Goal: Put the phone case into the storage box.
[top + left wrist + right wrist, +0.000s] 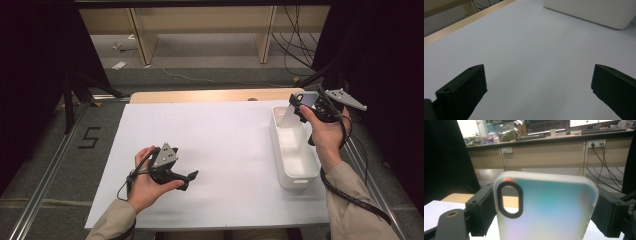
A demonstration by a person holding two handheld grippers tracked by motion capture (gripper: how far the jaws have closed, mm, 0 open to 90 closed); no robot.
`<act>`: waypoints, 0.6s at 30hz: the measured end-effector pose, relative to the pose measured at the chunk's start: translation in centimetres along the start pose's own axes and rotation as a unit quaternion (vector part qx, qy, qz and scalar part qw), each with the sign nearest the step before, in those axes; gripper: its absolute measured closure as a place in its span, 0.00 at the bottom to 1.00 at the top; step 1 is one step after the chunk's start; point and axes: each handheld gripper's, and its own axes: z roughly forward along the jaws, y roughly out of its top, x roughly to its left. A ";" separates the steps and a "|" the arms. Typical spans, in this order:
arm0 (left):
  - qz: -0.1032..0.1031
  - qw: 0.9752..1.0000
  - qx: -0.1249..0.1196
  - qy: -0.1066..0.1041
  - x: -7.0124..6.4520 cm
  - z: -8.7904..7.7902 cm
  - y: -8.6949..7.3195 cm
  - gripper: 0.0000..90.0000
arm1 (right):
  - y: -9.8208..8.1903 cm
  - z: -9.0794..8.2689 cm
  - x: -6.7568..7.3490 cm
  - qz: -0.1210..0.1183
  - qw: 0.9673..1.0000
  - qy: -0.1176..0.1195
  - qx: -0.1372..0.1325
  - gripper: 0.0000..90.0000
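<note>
Right gripper view: my right gripper (544, 216) clamps translucent phone case (546, 207) by its edges, raised over white bin (292, 150); drop still pending; my left gripper (537, 87) wide, empty

High overview; two close gripper-mounted views

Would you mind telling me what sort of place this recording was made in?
Probably a lab or research workroom. A white-covered table stands inside a metal rail frame, a bench behind holds monitors and clutter, and loose cables hang from wall sockets. The right gripper holds a phone case.
</note>
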 end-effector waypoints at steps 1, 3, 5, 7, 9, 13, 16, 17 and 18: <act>0.000 1.000 0.000 -0.001 0.0 0.0 0.0 0.00 | 0.0 0.1 0.0 -0.001 1.000 0.000 0.000 0.20; 0.000 1.000 0.000 -0.001 0.0 0.0 0.0 0.00 | 0.0 0.1 -0.1 -0.002 1.000 0.000 0.000 0.20; 0.000 1.000 0.000 -0.001 0.0 0.0 0.0 0.00 | 0.0 0.2 -0.1 -0.004 1.000 -0.001 -0.001 0.20; 0.000 1.000 0.000 0.000 0.0 0.0 0.0 0.00 | 0.1 0.2 -0.1 -0.005 1.000 -0.002 0.000 0.20; 0.000 1.000 -0.001 0.000 0.0 0.1 0.0 0.00 | 0.1 0.3 -0.2 -0.007 1.000 -0.004 0.001 0.20; 0.000 1.000 -0.001 0.000 0.0 0.1 0.0 0.00 | 0.1 0.4 -0.3 -0.008 1.000 -0.006 0.001 0.20; 0.000 1.000 0.000 0.000 0.0 0.1 0.0 0.00 | 0.0 0.5 -0.3 -0.009 1.000 -0.007 0.003 0.20; 0.000 1.000 0.000 -0.001 0.0 0.1 0.0 0.00 | 0.0 0.6 -0.4 -0.010 1.000 -0.007 0.004 0.20; 0.000 1.000 -0.001 -0.001 0.0 0.1 0.0 0.00 | 0.1 0.6 -0.4 -0.009 1.000 -0.007 0.004 0.20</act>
